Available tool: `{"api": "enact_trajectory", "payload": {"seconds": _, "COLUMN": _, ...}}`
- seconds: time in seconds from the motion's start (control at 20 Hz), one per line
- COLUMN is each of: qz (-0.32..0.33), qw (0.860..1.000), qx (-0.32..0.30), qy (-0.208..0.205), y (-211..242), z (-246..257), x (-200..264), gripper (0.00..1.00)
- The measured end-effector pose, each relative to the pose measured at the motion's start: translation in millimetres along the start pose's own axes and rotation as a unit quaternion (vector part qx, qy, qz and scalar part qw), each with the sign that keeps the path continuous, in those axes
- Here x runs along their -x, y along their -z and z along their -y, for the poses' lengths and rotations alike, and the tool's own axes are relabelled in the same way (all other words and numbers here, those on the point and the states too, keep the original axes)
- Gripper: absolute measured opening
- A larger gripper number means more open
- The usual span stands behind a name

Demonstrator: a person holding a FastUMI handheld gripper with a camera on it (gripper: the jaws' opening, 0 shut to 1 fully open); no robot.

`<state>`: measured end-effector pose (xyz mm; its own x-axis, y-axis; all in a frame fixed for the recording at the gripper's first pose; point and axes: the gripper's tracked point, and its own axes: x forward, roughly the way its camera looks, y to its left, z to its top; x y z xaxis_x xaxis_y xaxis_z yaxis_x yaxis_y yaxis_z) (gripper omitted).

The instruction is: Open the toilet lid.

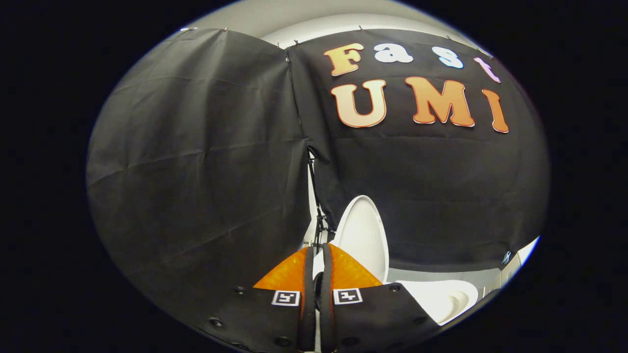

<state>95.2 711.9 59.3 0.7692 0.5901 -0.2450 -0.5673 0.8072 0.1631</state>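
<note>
Fingers of the gripper (316, 255) stand close together, with only a thin gap between them, and nothing is clamped in that gap. Each finger carries a small square marker (286, 297) near its base.

Just beyond the fingertips, a little to the right of them, the toilet lid (365, 235) stands raised, almost upright, and its white inner face is turned toward the camera. The upper rim of the lid leans against the black cloth wall (196, 171) of the booth, or stands very near to it; which of the two cannot be told. To the right of the fingers and lower than the lid, a part of the white toilet bowl (449, 296) is seen, with its seat lying flat. A thin dark cable (316, 196) hangs down along the seam where two cloth panels meet, just behind the lid's left edge.
</note>
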Motion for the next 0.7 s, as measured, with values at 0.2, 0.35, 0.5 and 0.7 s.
{"api": "enact_trajectory", "payload": {"seconds": 0.2, "qz": -0.005, "qw": 1.000, "qx": 0.005, "qy": -0.008, "y": 11, "z": -2, "x": 2, "gripper": 0.32}}
{"api": "enact_trajectory", "payload": {"seconds": 0.35, "qz": -0.001, "qw": 1.000, "qx": 0.005, "qy": -0.012, "y": 5, "z": 4, "x": 4, "gripper": 0.52}}
{"api": "enact_trajectory", "payload": {"seconds": 0.5, "qz": 0.024, "qw": 0.999, "qx": 0.016, "qy": -0.014, "y": -11, "z": 13, "x": 17, "gripper": 0.78}}
{"api": "enact_trajectory", "payload": {"seconds": 0.7, "qz": 0.038, "qw": 0.999, "qx": -0.005, "qy": -0.014, "y": -34, "z": 47, "x": 35, "gripper": 0.87}}
